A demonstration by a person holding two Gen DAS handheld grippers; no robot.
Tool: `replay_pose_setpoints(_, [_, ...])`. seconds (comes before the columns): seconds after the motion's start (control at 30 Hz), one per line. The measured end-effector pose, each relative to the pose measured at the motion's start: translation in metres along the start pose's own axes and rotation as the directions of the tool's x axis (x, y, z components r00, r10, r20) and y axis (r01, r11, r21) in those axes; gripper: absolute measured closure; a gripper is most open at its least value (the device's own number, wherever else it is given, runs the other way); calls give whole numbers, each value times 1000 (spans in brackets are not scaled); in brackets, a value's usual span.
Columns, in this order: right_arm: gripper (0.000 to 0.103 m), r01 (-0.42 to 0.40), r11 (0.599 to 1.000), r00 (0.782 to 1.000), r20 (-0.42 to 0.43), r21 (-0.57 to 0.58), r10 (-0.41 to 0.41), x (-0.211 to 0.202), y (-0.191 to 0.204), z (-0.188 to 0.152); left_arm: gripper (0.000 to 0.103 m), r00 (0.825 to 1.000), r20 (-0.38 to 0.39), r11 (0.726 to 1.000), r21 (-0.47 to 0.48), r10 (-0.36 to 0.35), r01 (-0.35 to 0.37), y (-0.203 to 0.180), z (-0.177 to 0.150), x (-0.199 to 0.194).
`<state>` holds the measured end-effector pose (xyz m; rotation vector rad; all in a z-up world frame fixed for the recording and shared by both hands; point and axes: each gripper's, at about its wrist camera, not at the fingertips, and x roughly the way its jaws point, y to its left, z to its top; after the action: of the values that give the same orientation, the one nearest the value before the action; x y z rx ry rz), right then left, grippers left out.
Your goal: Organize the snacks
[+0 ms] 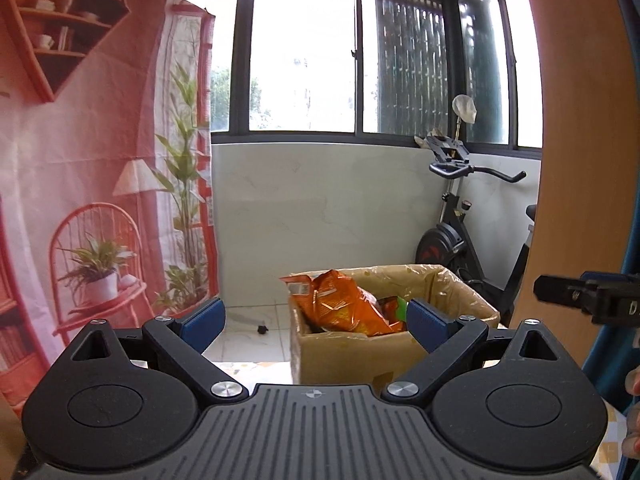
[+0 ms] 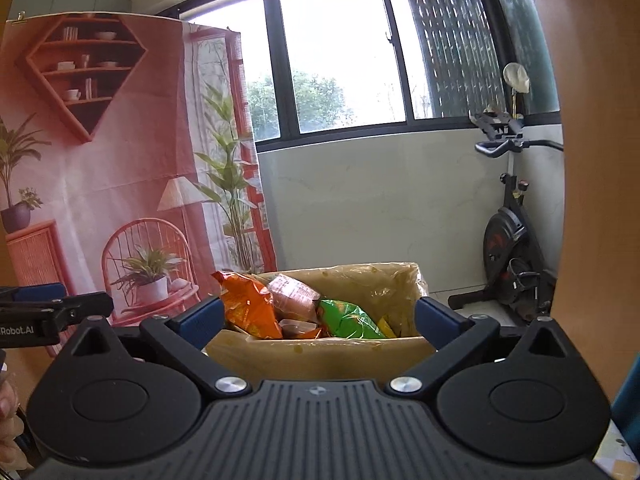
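A cardboard box (image 1: 352, 356) (image 2: 320, 350) lined with clear plastic stands just ahead of both grippers. An orange snack bag (image 1: 340, 300) (image 2: 252, 304) sticks up at its left side. Beside it lie a pinkish packet (image 2: 294, 294) and a green bag (image 2: 348, 318). My left gripper (image 1: 314, 322) is open and empty, back from the box and a little to its left. My right gripper (image 2: 318, 318) is open wide and empty, facing the box squarely. Each gripper shows at the edge of the other's view: the right gripper's black side (image 1: 592, 298) and the left gripper's black side (image 2: 52, 312).
A pink printed backdrop (image 1: 92, 160) (image 2: 120, 152) hangs at the left. An exercise bike (image 1: 460, 236) (image 2: 512, 240) stands at the right by the white wall under the windows. A wooden panel (image 1: 580, 140) (image 2: 600, 160) closes the right side. A small dark object (image 1: 262, 329) lies on the tiled floor.
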<state>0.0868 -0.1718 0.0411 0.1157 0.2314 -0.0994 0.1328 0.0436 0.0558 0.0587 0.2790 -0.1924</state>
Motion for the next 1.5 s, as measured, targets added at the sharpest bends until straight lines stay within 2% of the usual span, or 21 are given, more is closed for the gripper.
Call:
replay_pose_setpoints(0.13, [0, -18, 1000, 1000, 13, 16, 18, -21, 9, 4, 5, 999, 13, 999, 11, 32, -32, 2, 4, -19])
replay_pose_setpoints(0.43, [0, -28, 999, 999, 40, 16, 27, -56, 25, 15, 5, 999, 45, 1000, -6, 11, -10, -1, 10, -55])
replay_pose_setpoints(0.8, [0, -37, 999, 997, 61, 15, 36, -75, 27, 18, 5, 998, 60, 1000, -9, 27, -26, -4, 8, -62])
replay_pose_setpoints(1.5, [0, -30, 999, 997, 67, 20, 29, -80, 26, 18, 5, 998, 44, 999, -20, 36, -35, -1, 9, -63])
